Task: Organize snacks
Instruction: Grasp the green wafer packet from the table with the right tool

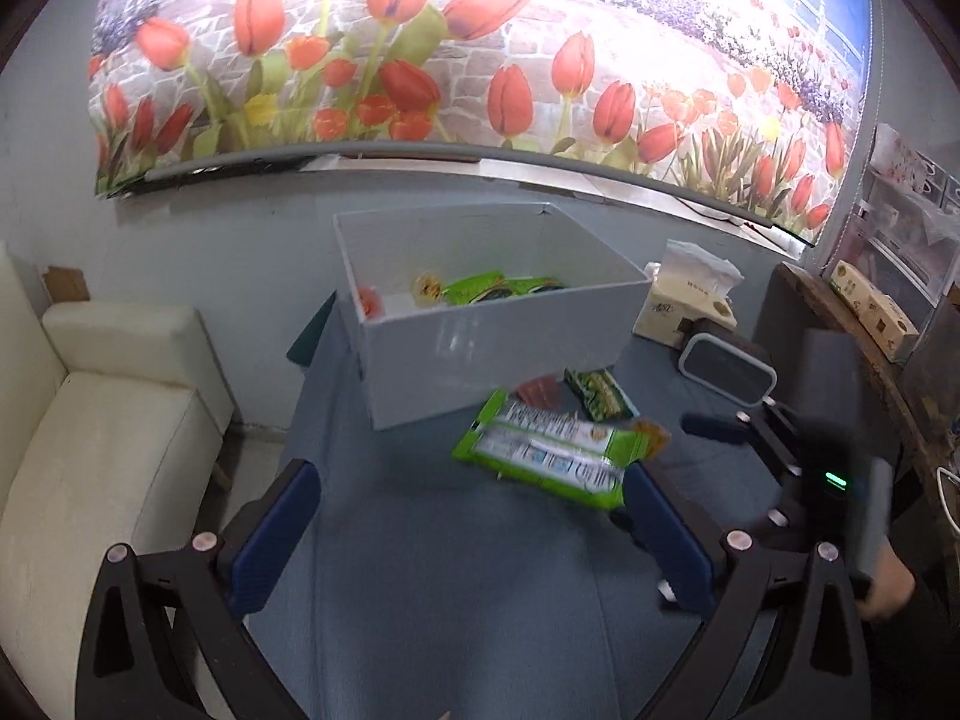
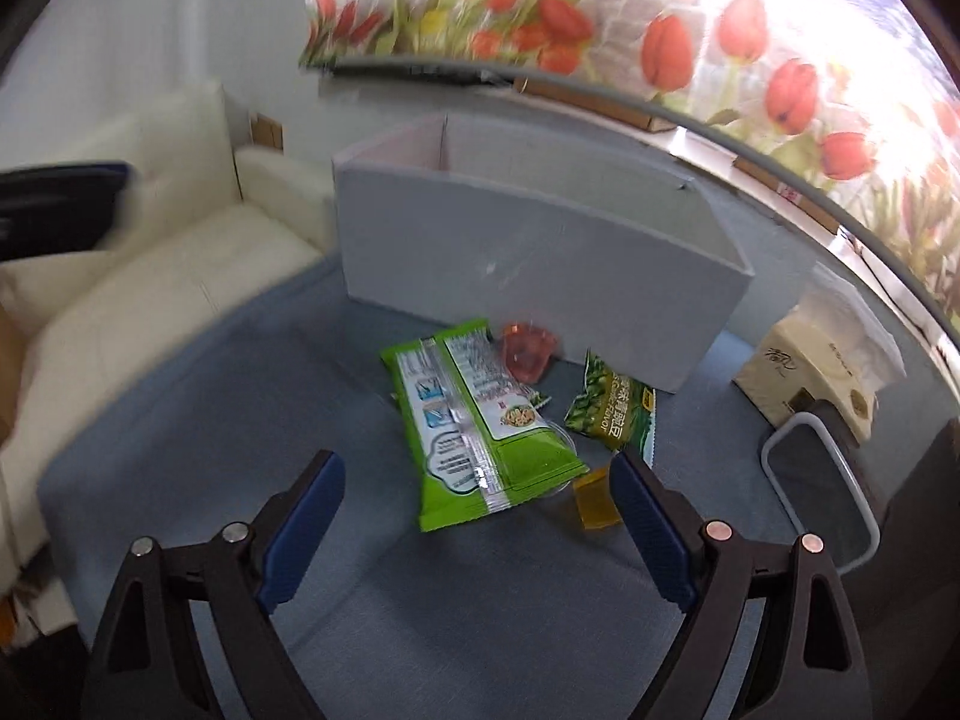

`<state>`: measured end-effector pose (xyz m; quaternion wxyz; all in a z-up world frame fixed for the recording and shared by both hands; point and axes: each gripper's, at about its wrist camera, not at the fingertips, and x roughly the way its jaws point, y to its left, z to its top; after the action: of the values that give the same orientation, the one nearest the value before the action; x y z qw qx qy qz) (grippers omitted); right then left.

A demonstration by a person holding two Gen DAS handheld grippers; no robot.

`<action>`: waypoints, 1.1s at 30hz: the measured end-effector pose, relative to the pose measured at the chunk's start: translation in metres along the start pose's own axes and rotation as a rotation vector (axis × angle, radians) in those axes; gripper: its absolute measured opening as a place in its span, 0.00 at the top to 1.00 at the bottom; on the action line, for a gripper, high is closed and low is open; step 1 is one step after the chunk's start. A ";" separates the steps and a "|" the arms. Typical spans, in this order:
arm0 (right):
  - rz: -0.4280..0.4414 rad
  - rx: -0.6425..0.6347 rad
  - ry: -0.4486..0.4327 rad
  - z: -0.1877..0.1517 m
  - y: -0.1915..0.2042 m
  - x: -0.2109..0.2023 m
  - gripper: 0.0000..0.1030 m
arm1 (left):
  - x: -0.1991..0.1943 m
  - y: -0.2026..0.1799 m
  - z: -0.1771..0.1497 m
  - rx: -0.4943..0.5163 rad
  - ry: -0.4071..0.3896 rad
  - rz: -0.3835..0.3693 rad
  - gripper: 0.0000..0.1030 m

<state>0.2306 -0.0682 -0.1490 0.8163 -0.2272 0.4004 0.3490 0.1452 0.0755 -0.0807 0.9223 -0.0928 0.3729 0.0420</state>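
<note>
This looks like a lived-in room of a home, used as a makeshift recording corner. A cream upholstered sofa point(image 1: 102, 420) fills the left of the left wrist view, and a roller blind printed with red tulips point(image 1: 480, 48) hangs over a bright window along the top. A table under a blue cloth point(image 1: 450, 570) carries a pack of tissues point(image 1: 690, 294) at right of centre, while at the far right edge a wooden shelf point(image 1: 840, 324) holds small printed cartons point(image 1: 876, 306).
</note>
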 end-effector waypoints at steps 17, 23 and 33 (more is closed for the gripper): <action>0.046 -0.072 0.177 0.028 0.007 0.093 0.27 | -0.009 0.017 -0.036 0.013 0.026 0.017 0.00; 0.063 -0.016 0.126 0.025 -0.008 0.059 0.27 | -0.002 0.012 -0.038 0.024 0.030 0.004 0.00; 0.024 0.201 -0.037 -0.017 -0.067 -0.067 0.27 | 0.044 -0.018 -0.033 0.086 0.061 -0.041 0.00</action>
<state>0.2434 -0.1495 -0.0984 0.8379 -0.1327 0.4210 0.3210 0.1571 0.0516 -0.1314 0.9143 -0.0621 0.4001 0.0042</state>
